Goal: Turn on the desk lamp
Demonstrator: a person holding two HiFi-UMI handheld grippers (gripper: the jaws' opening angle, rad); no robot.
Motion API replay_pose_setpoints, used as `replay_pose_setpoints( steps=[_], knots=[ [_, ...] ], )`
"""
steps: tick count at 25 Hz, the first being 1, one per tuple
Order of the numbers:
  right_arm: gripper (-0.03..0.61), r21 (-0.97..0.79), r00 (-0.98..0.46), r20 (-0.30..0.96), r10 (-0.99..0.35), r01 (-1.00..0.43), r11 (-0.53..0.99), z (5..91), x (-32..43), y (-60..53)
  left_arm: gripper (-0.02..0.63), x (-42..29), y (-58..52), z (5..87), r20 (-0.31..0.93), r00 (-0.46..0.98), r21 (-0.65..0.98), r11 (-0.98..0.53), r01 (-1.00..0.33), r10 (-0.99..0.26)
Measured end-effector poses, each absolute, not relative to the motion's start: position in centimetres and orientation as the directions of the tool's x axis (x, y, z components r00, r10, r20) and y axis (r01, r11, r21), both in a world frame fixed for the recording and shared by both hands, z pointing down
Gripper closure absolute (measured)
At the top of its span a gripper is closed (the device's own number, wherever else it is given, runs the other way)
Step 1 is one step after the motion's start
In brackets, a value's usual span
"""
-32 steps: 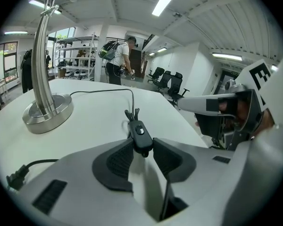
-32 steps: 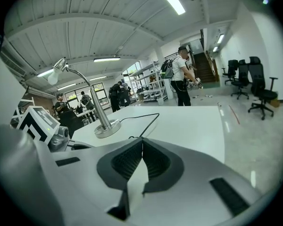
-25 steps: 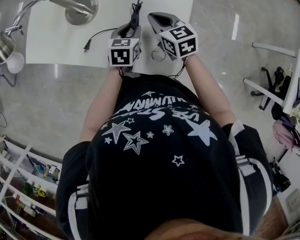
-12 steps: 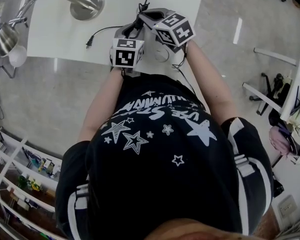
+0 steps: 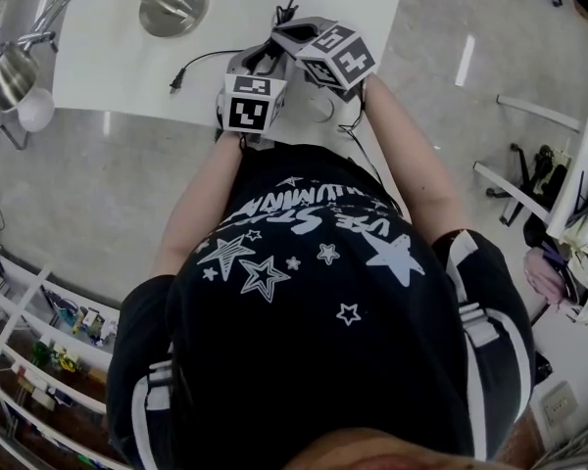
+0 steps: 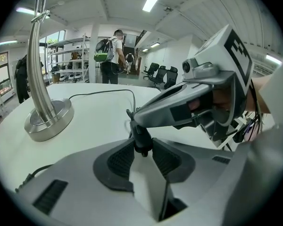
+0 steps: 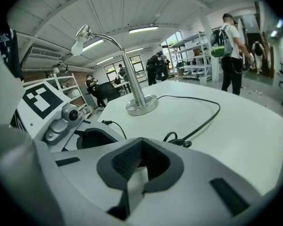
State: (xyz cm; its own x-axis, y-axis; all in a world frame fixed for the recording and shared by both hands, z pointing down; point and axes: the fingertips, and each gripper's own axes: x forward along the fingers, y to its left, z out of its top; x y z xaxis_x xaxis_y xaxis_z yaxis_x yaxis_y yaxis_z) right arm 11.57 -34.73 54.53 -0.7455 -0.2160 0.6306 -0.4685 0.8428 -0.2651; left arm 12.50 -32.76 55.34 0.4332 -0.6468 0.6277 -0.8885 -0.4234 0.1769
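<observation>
A silver desk lamp stands on the white table [image 5: 108,76], its round base [image 5: 171,6] at the far left and its gooseneck bent down to the head [image 5: 5,74]. Its black cord [image 7: 203,119] runs across the table, and the plug [image 5: 173,84] lies loose. My left gripper [image 6: 142,147] is shut on the cord's small black switch [image 6: 141,136], gripped at the pad tips. My right gripper [image 7: 140,147] is shut with nothing between its pads. In the left gripper view its tip [image 6: 140,119] comes in from the right and rests on top of the switch.
The lamp base [image 6: 47,121] stands left of the held switch. A person with a backpack [image 6: 114,55] and office chairs [image 6: 160,74] are beyond the table. In the head view, a shelf rack [image 5: 39,351] is at lower left and white furniture [image 5: 559,164] at the right.
Over the last second both grippers moved forward over the table, and the right one swung left until its tip met the left gripper's jaws. Almost nothing moved in the last half second.
</observation>
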Motion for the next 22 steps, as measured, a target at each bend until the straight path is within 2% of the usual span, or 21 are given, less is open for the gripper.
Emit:
replay_pose_setpoints(
  steps=[5, 10, 22],
  knots=[
    [0.574, -0.361, -0.756, 0.63, -0.178, -0.488, 0.795, 55.0, 11.8, -34.8, 0.477, 12.6, -32.7, 55.5, 0.632, 0.431, 0.169, -0.428, -0.888, -0.644],
    [0.574, -0.31, -0.727, 0.656, -0.203, -0.505, 0.806, 55.3, 12.2, -35.0, 0.477, 12.9, -32.6, 55.4, 0.634, 0.434, 0.16, -0.441, -0.883, -0.64],
    [0.574, -0.351, -0.736, 0.636, -0.229, -0.541, 0.764, 55.6, 12.8, -35.0, 0.476, 13.3, -32.4, 55.7, 0.626, 0.493, 0.254, -0.44, -0.862, -0.604]
  ],
)
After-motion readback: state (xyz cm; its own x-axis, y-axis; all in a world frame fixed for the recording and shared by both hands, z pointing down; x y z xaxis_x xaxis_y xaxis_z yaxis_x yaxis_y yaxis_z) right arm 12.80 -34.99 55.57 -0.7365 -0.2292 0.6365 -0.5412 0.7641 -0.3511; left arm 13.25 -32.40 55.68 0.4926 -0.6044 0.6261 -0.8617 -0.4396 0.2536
